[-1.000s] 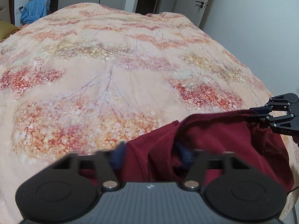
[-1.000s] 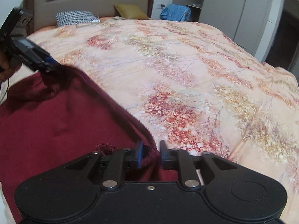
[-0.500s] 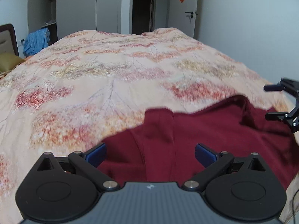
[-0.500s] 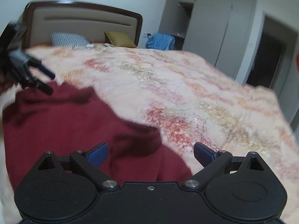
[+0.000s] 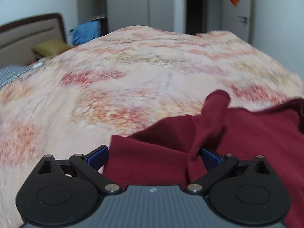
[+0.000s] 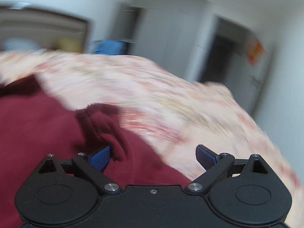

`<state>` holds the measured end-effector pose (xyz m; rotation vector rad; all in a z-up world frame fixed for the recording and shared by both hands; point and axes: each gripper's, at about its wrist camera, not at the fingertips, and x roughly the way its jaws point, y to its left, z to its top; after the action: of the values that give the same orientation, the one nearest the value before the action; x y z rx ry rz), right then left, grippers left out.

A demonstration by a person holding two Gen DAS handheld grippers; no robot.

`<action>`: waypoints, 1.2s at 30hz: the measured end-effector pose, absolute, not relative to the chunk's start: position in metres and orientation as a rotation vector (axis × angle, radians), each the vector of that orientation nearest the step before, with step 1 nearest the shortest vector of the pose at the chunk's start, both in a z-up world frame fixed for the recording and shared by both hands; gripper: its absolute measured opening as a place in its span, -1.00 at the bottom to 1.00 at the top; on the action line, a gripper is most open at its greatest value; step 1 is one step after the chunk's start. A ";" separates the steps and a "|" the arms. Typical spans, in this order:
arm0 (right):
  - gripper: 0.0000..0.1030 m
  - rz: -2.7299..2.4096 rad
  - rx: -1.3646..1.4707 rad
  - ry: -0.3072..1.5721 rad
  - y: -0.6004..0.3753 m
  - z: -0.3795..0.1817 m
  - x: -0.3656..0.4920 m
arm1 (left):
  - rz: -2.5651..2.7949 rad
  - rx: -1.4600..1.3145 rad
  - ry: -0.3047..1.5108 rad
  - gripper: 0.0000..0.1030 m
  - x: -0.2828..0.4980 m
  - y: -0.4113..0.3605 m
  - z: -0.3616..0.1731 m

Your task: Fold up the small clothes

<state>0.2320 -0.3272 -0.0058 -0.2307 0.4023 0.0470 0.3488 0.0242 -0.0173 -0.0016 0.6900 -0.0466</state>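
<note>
One maroon garment (image 5: 237, 138) is lying between both my wide-open, empty jaws, on one floral bed (image 5: 133, 87); wardrobe (image 5: 144, 5) and door (image 5: 239, 13) are standing beyond.

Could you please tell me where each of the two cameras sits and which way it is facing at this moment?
Left wrist: on the left gripper, looking across the floral peach bedspread toward the padded headboard and grey wardrobe; its open blue-padded fingers show.
Right wrist: on the right gripper, blurred, facing the same way; open fingers show.
Shared: the dark red knit garment, bedspread, wardrobe, blue cloth.
</note>
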 end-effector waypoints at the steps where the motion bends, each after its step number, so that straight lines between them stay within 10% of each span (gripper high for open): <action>1: 0.86 -0.005 -0.183 0.407 -0.338 -0.007 0.235 | -0.030 -0.050 0.691 1.00 0.348 0.033 -0.018; 18: 0.83 0.149 0.127 0.412 -0.357 -0.004 0.106 | -0.234 -0.362 0.513 0.99 0.224 0.056 -0.018; 22: 0.34 0.136 0.219 0.439 -0.347 -0.012 0.082 | -0.260 -0.380 0.543 0.96 0.194 0.054 -0.031; 28: -0.35 0.096 0.354 0.459 -0.340 -0.027 0.061 | -0.303 -0.501 0.566 0.29 0.179 0.062 -0.049; 30: -0.51 0.087 0.341 0.455 -0.335 -0.028 0.059 | -0.332 -0.515 0.554 -0.08 0.178 0.062 -0.048; 32: -0.75 0.079 0.338 0.465 -0.335 -0.025 0.060 | -0.332 -0.499 0.562 -0.87 0.180 0.060 -0.044; 36: -0.81 0.092 0.344 0.427 -0.342 -0.003 0.058 | -0.300 -0.452 0.567 -0.89 0.179 0.058 -0.025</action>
<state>0.0576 -0.3421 -0.0034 0.3439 0.4272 0.0925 0.1795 0.0583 -0.0248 -0.4521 0.5666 -0.3004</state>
